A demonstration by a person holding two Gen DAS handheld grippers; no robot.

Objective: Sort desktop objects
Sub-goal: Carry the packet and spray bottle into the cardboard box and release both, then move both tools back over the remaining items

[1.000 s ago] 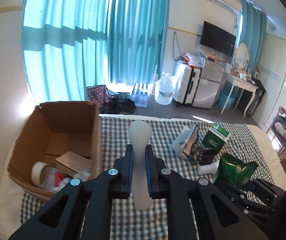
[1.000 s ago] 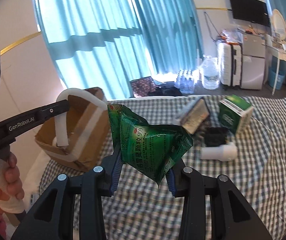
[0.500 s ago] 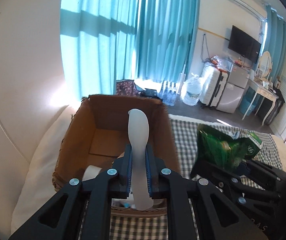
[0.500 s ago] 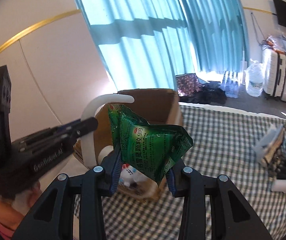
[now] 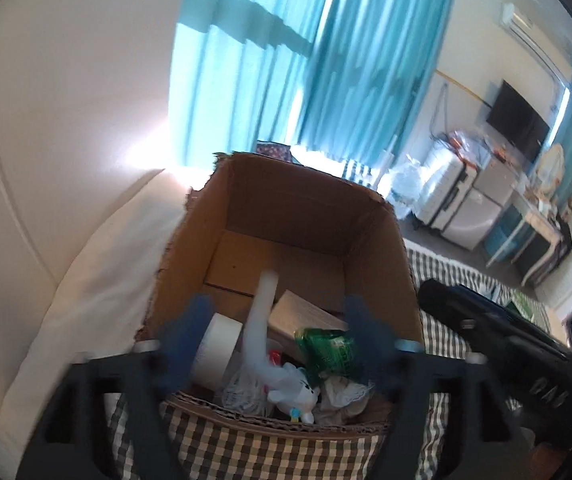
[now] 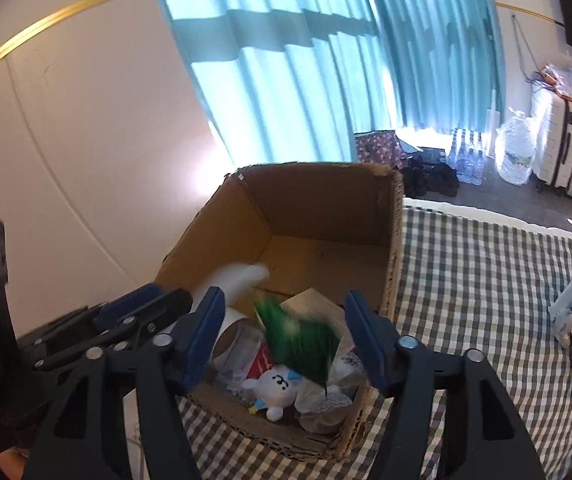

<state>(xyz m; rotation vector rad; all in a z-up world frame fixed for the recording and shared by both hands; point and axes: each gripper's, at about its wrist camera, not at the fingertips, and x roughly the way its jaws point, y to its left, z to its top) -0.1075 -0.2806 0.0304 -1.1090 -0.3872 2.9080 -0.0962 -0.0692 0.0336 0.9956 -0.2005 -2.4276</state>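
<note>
Cardboard box (image 6: 393, 248) takes our green packet (image 6: 301, 336) and white shoehorn (image 5: 260, 320), both tools (image 5: 278, 344) (image 6: 282, 332) released, while bed (image 6: 485, 280) clutter awaits us.

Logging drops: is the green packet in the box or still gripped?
In the box: green packet sits blurred inside cardboard box, between right gripper open jaws.

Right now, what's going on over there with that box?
A person with a gripper in each hand is sorting clutter into the cardboard box. Both are open above it: the left gripper has let go of a white shoehorn, and the right gripper has let go of a green medicine sachet. Both items are blurred, apparently dropping among the tape roll and plush toy inside.
</note>
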